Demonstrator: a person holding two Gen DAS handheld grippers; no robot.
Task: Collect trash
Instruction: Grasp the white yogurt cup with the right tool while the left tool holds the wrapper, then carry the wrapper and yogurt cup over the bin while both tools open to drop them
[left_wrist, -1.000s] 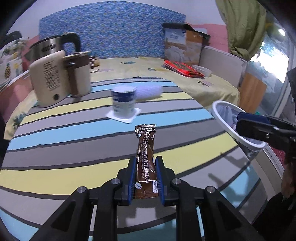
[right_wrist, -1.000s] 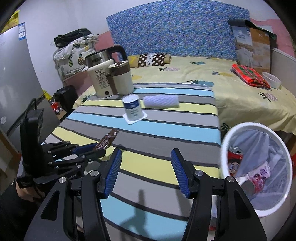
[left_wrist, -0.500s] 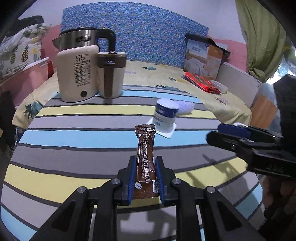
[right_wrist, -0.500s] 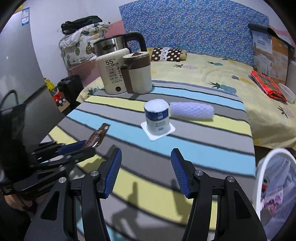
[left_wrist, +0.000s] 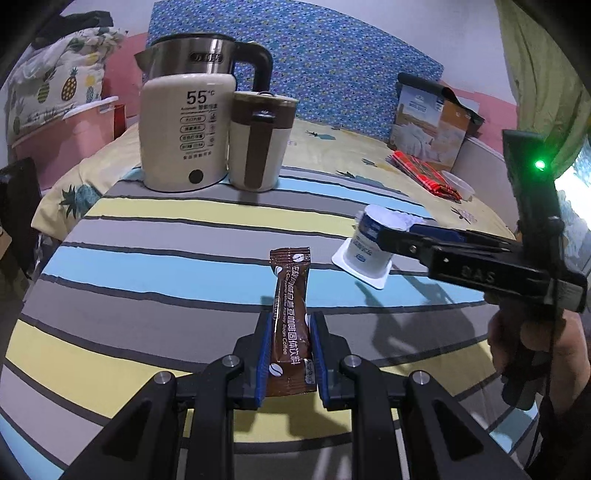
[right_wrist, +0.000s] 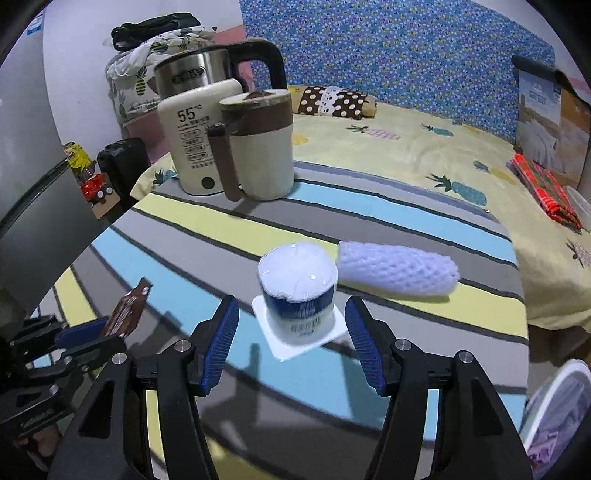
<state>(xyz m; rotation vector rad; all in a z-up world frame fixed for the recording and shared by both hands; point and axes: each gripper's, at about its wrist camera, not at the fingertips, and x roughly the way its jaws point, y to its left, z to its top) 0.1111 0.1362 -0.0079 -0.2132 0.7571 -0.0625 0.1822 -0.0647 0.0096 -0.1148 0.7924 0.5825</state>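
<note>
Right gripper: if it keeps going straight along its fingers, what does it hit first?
Most likely the upside-down yogurt cup, centred just ahead of the right gripper; its jaws have just been opening, nothing between them yet. The foam sleeve lies beyond, to the right. Depth is uncertain.

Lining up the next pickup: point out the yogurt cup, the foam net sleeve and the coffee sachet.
yogurt cup (right_wrist: 301, 308): right wrist view, on its blue-and-white side wall.
foam net sleeve (right_wrist: 397, 271): right wrist view, middle of its length.
coffee sachet (left_wrist: 290, 321): left wrist view, on its printed front.
</note>
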